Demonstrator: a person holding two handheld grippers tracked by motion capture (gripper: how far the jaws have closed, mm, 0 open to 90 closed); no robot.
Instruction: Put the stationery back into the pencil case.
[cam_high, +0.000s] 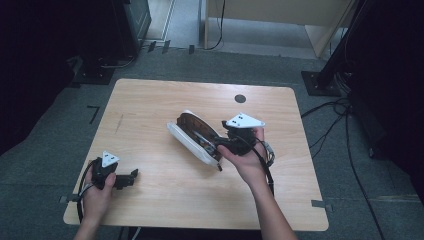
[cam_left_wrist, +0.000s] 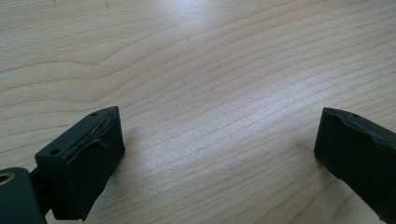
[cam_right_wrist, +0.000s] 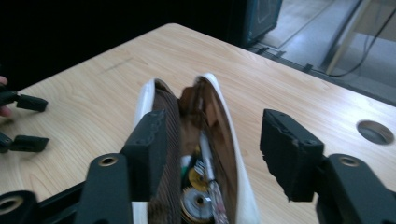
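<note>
High view: a white oval pouch with a brown lining (cam_high: 192, 136) lies open at the middle of the light wooden worktop (cam_high: 150, 100). The right gripper (cam_high: 226, 142), held in the person's right hand (cam_high: 247, 160), meets its near end. The left gripper (cam_high: 131, 176) rests near the front left corner, well apart.

Left gripper view: its jaws stand wide apart over bare wood.

Right gripper view: the jaws are spread, one at the pouch's (cam_right_wrist: 196, 140) left wall, the other clear on the right; small items lie inside.
</note>
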